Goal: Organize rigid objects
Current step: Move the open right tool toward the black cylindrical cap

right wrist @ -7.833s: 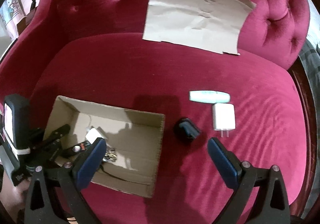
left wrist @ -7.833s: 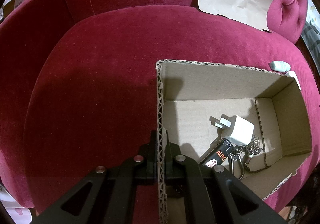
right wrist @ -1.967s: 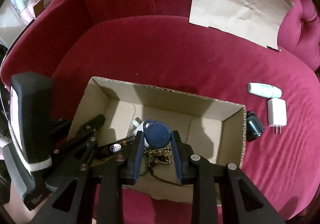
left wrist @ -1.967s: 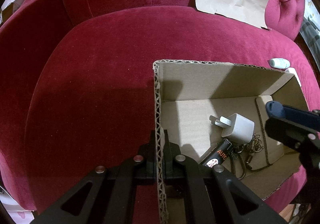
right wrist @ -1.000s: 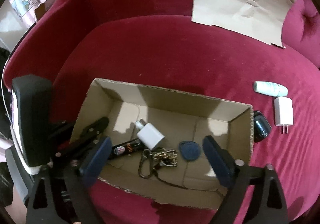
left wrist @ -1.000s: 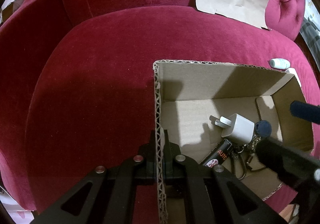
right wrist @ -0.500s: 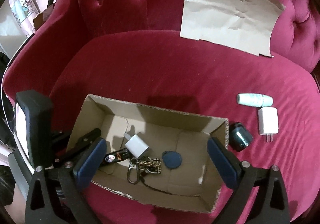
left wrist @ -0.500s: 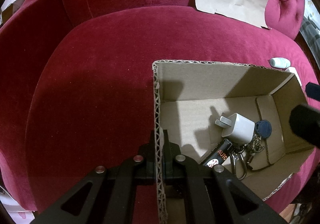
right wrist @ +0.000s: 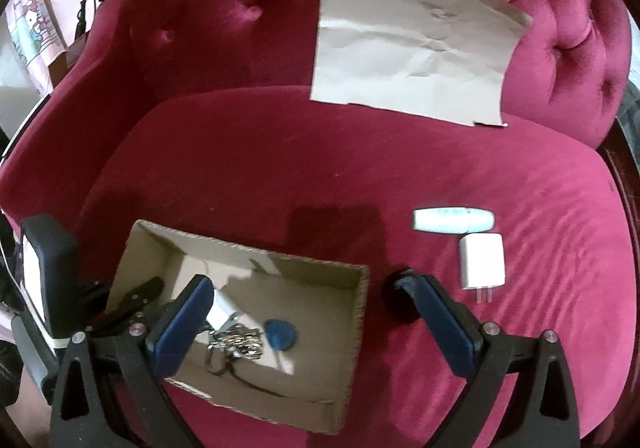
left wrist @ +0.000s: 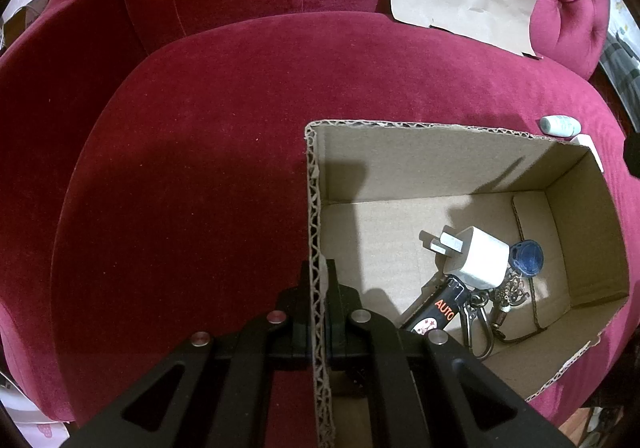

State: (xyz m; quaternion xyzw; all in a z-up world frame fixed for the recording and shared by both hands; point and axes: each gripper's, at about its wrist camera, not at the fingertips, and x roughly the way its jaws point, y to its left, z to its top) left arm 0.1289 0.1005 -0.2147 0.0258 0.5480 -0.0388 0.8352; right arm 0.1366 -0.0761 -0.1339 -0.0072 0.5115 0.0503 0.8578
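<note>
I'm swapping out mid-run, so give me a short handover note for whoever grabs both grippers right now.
Left gripper: shut on the box wall, steadying it.
Right gripper: open, empty, above the box's right end.
In the box: white charger, blue tag, keys, black stick.
Left on the sofa: tube, second charger, dark round item beside the box.
Next: probably the dark item, nearest the right gripper.

One open brown cardboard box (right wrist: 360, 300) is counted. Two white plug-in chargers are seen, one in the box (left wrist: 476, 258), one on the seat (right wrist: 481, 261). One blue oval tag (right wrist: 281, 334), one metal key bunch (right wrist: 234, 344), one black labelled cylinder (left wrist: 436, 308), one pale mint tube (right wrist: 452, 220), one dark round object (right wrist: 400, 298), partly hidden, and one creased brown paper sheet (right wrist: 412, 43) are counted.
</note>
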